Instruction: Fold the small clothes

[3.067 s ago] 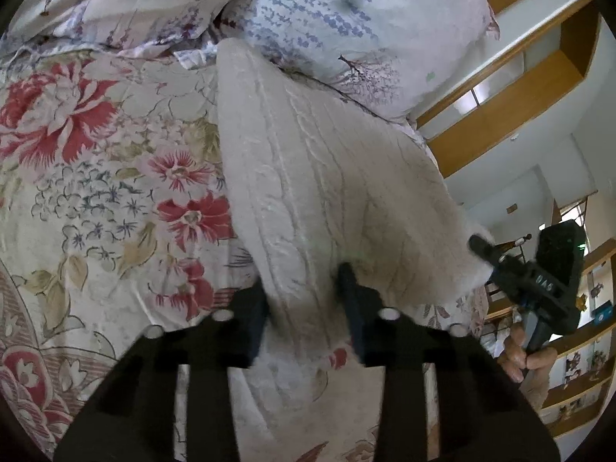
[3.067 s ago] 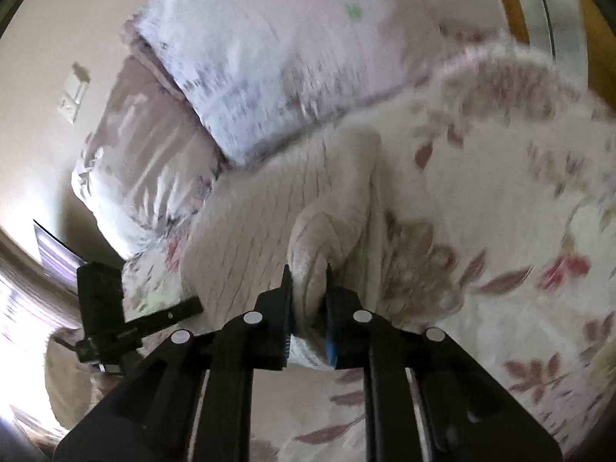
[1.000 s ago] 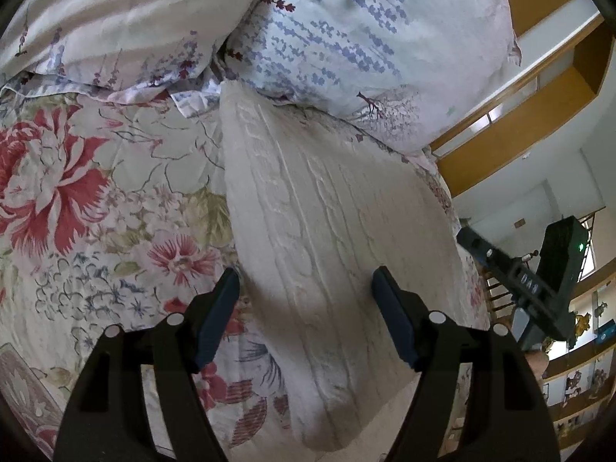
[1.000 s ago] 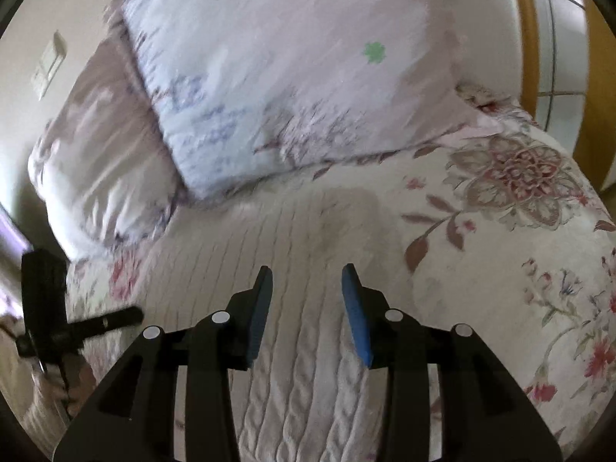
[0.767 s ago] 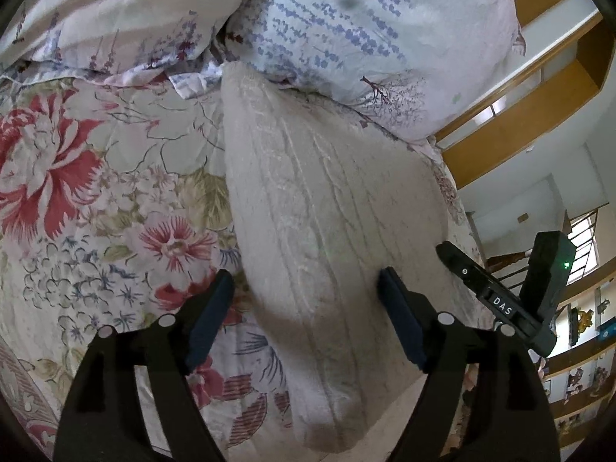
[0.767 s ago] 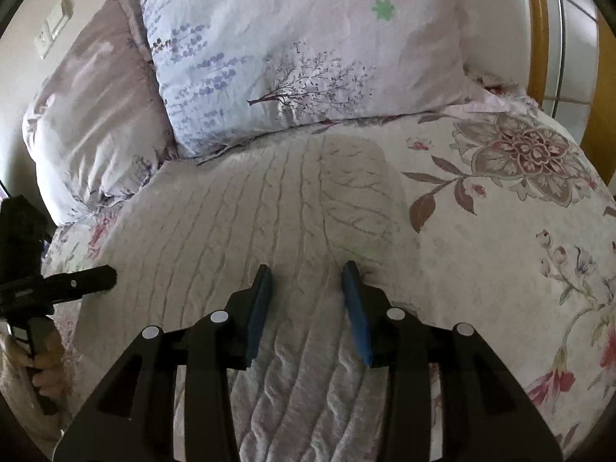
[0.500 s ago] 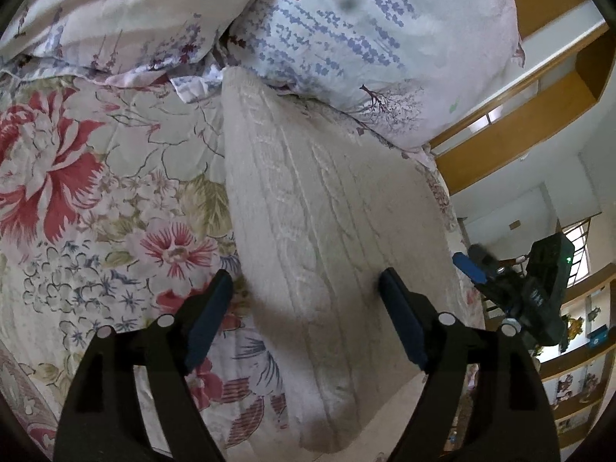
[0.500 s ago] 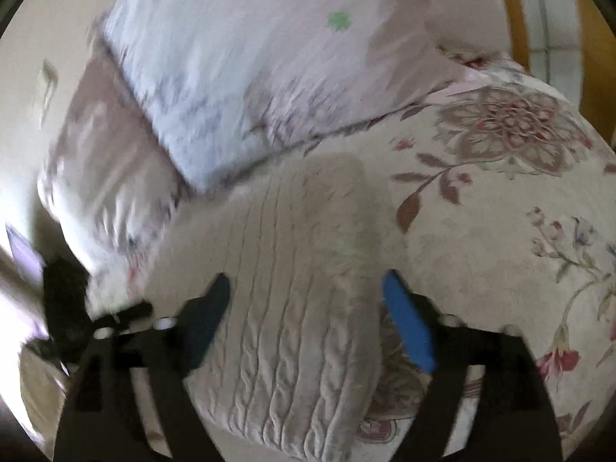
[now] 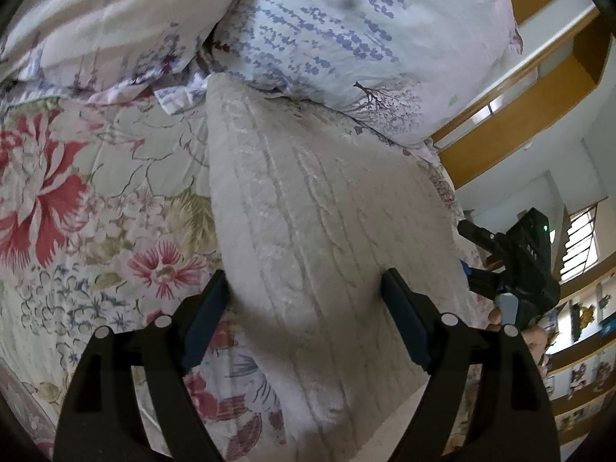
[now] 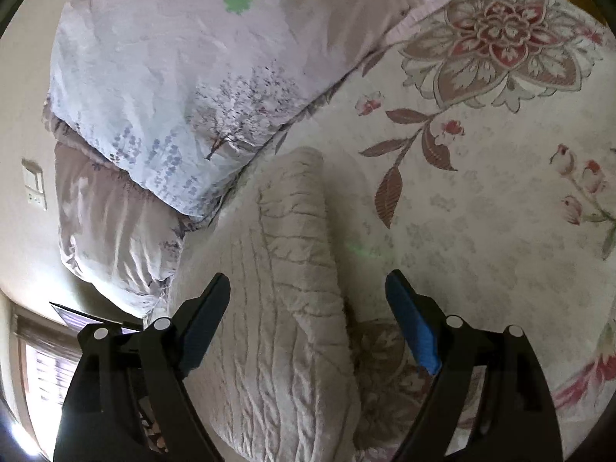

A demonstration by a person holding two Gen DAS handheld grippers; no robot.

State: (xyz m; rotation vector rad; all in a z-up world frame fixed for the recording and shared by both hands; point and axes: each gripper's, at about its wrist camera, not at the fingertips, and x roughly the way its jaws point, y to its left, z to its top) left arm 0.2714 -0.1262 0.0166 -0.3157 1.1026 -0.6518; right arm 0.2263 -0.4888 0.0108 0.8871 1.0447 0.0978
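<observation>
Cable-knit cream sweater (image 9: 319, 231), textured, on smooth printed cotton bedspread (image 9: 96, 192).

My sweater (image 9: 315, 231) runs off the frame at 6 o'clock; its far end seems tucked under the pillow (image 9: 346, 38).

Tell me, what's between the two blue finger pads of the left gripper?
The cream cable-knit sweater, lying folded on the floral bedspread. It fills the gap of the open left gripper in the left wrist view.

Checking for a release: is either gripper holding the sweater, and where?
Neither. The left gripper and right gripper are both open over the sweater, gripping nothing.
</observation>
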